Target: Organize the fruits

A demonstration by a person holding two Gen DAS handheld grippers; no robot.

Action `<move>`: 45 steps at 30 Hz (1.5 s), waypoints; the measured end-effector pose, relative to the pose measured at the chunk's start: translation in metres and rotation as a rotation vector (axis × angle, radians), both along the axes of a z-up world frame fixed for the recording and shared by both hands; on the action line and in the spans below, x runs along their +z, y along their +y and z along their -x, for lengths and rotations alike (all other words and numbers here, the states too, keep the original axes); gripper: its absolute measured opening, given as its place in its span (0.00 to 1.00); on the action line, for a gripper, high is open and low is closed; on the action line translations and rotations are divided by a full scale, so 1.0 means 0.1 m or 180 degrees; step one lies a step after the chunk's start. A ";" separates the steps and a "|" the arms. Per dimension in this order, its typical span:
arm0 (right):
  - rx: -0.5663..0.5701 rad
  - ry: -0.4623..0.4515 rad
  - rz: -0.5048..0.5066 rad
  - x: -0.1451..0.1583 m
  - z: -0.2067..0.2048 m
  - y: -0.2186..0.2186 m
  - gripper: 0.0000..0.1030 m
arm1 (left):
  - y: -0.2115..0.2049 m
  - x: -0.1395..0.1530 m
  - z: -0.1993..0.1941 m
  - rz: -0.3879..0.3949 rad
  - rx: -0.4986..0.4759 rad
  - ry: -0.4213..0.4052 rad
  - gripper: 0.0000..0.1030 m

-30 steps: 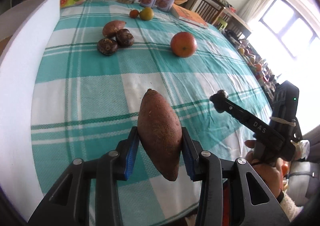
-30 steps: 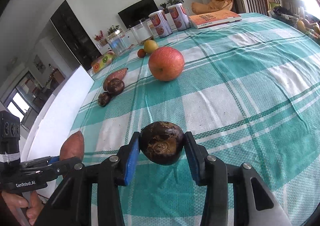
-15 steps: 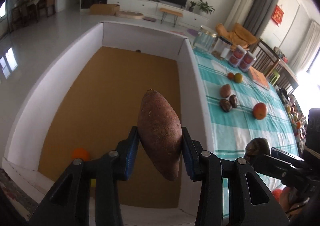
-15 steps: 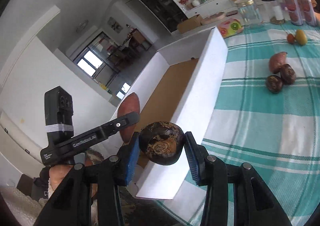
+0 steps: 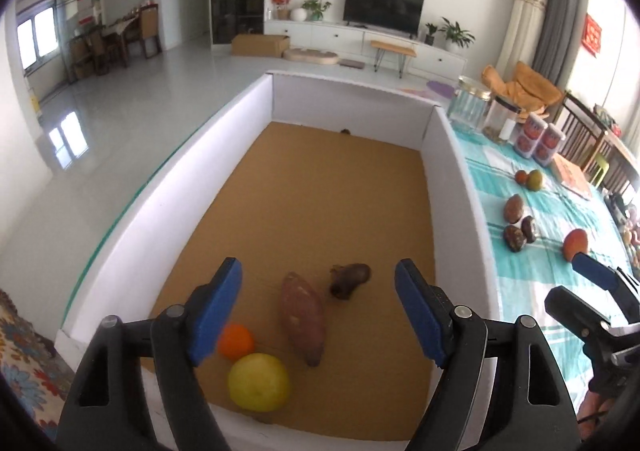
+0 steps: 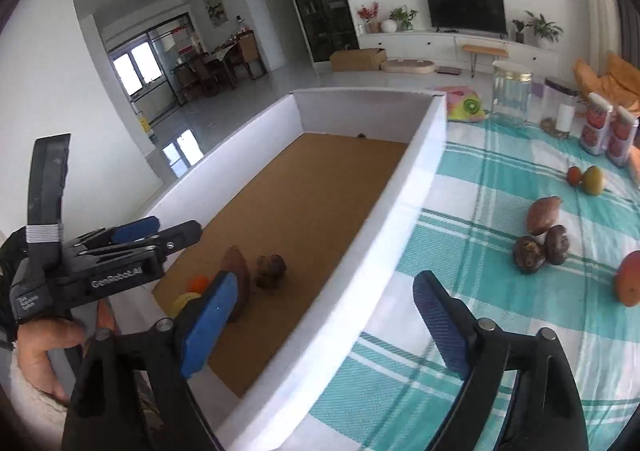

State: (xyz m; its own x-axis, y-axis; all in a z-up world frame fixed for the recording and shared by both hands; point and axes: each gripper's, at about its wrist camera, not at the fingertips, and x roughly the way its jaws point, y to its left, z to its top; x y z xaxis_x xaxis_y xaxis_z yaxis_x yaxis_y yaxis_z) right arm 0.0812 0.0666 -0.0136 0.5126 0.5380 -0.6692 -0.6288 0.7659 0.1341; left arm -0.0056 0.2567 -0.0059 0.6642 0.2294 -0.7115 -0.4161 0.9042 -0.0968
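Observation:
My left gripper (image 5: 316, 283) hangs over the white-walled box (image 5: 460, 187), jaws opening, with nothing between the blue pads. Below it on the brown box floor lie a sweet potato (image 5: 302, 317), a dark round fruit (image 5: 350, 280), an orange (image 5: 236, 340) and a yellow fruit (image 5: 259, 382). My right gripper (image 6: 326, 291) is above the box's near right wall (image 6: 400, 211), jaws opening and empty. From there I see the sweet potato (image 6: 239, 271) and the dark fruit (image 6: 271, 270) side by side, with the left gripper (image 6: 168, 229) to the left.
On the teal checked cloth (image 6: 480, 191) lie a brown tuber (image 6: 542, 214), two dark fruits (image 6: 530, 253), a red-orange fruit (image 6: 630, 278), a small red fruit (image 6: 574, 175) and a yellow-green one (image 6: 593, 180). Glass jars (image 6: 512, 95) and cans (image 6: 598, 127) stand at the far edge.
Both grippers swung from the table to over the box, then opened. The sweet potato left the left pads and the dark fruit left the right pads; both now lie on the box floor.

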 end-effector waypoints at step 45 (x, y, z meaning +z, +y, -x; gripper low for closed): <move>-0.2266 0.0205 0.0654 -1.06 -0.55 -2.52 0.95 | -2.27 -1.14 -1.20 -0.0210 -0.1241 0.0446 0.91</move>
State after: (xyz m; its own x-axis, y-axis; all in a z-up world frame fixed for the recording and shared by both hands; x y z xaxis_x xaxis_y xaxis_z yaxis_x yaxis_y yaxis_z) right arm 0.1365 -0.1856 -0.1199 0.6469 -0.0490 -0.7610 0.0334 0.9988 -0.0359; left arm 0.1145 0.0295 -0.1201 0.6081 0.0280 -0.7933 -0.0465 0.9989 -0.0003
